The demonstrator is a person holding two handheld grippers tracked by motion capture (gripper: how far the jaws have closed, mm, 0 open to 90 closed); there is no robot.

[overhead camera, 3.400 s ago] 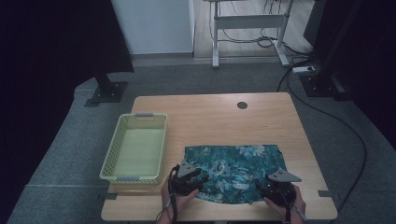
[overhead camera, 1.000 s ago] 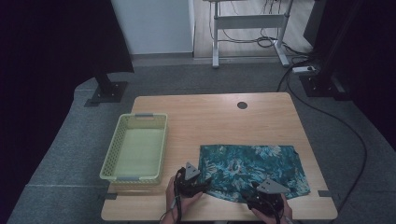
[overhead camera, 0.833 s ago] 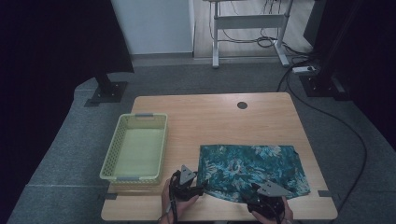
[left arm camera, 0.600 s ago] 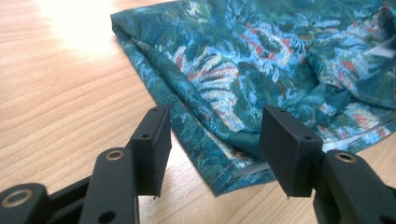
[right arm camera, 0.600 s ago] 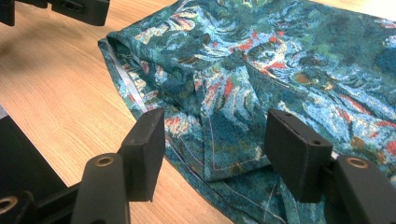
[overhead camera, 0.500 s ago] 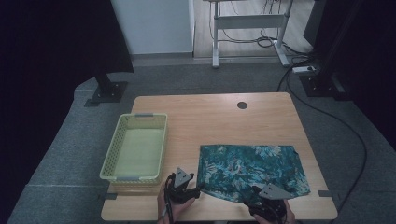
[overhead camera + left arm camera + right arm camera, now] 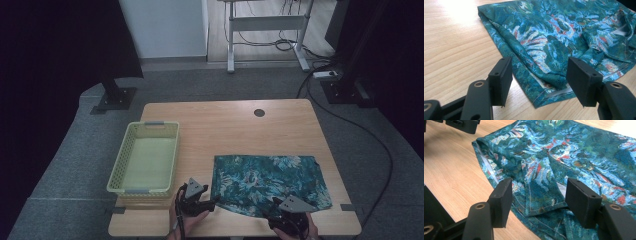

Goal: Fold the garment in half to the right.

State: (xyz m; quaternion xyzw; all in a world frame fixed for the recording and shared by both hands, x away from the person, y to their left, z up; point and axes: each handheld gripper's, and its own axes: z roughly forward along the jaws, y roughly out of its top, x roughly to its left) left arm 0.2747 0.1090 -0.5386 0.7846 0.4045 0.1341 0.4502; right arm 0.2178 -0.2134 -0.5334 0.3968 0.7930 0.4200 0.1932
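A teal floral cloth [image 7: 270,181] lies spread flat on the right half of the wooden table [image 7: 225,125]. My left gripper [image 7: 213,203] sits at the cloth's near left corner, held in a hand. In the left gripper view my left gripper [image 7: 539,72] stands open, its jaws straddling the corner hem of the cloth [image 7: 554,37] just above the wood. My right gripper [image 7: 280,208] rests at the cloth's near edge. In the right gripper view my right gripper [image 7: 539,195] is open around a folded flap of the cloth [image 7: 574,150].
A yellow-green mesh basket [image 7: 145,157], with nothing in it, stands at the table's left side. A round cable hole [image 7: 259,113] sits near the far edge. The table's front edge is close behind both hands. The other gripper [image 7: 461,125] shows at the top left of the right gripper view.
The cloth lies farther right than 3.4 s ago. Over the last second it has stayed still, while the left gripper has drawn back a little to the left of its corner.
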